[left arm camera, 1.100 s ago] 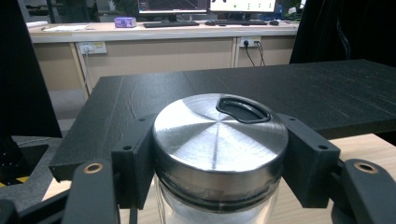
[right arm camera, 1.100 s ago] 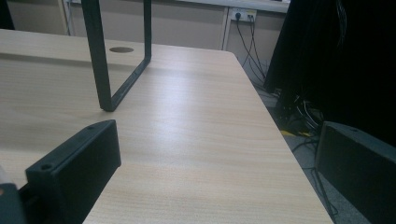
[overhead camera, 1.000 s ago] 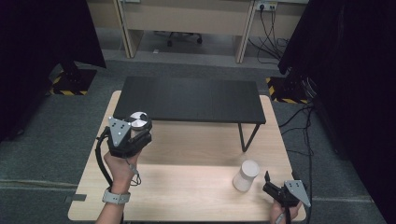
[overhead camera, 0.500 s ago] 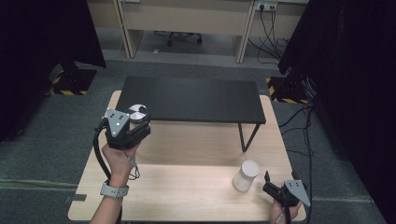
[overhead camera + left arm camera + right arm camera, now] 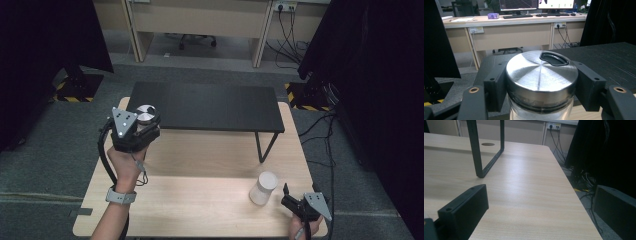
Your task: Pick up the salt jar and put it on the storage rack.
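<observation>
Upright glass jar [image 5: 541, 82] clamped in left hand-held gripper [image 5: 141, 125], just off the black shelf [image 5: 205, 106] corner; right hand-held gripper [image 5: 295, 201] apart, idle.

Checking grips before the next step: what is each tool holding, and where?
Left tool clamps the jar just below its metal lid. Right tool holds nothing.

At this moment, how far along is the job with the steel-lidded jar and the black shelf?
Done: the left gripper is shut on the glass jar just under its steel lid, held off the wooden table.

In hand: the jar sits by the left end of the black shelf, not yet on it.

Left: probably setting it down. The right gripper is open beside the white cup, which stands untouched.
</observation>
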A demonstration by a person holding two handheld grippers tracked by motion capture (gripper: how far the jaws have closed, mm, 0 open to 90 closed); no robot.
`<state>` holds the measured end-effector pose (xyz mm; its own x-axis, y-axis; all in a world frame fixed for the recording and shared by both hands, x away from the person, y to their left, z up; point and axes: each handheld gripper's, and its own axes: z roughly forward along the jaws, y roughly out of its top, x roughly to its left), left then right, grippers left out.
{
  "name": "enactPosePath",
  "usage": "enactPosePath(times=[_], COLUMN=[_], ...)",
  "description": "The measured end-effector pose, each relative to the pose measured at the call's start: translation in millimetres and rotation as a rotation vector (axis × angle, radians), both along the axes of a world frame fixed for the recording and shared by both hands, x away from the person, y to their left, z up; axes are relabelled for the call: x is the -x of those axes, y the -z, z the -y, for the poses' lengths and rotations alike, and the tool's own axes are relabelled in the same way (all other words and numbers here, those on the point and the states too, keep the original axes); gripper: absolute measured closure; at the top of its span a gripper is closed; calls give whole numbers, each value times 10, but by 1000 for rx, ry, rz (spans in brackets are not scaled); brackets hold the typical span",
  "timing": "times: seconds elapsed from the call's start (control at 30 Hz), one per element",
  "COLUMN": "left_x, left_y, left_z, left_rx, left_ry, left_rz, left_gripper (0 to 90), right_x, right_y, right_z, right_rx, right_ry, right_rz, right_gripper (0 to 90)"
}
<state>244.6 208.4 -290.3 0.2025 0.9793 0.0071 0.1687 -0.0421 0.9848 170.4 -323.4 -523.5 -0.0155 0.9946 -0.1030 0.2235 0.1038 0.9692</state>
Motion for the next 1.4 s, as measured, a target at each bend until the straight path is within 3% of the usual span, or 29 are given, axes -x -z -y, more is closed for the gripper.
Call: enactPosePath(times=[0.9, 1.4], left_x=[-220, -468], left_y=[-143, -146], left_z=[-25, -9], left_rx=[-7, -10], left_ry=[16, 13], left_rz=[19, 31], left_gripper=[343, 343], right_x=[-15, -17], right_y=[-13, -15], right_z=[-20, -31], right_rx=[13, 22], right_ry=[4, 6], right_rz=[-11, -12], right_gripper=[2, 2])
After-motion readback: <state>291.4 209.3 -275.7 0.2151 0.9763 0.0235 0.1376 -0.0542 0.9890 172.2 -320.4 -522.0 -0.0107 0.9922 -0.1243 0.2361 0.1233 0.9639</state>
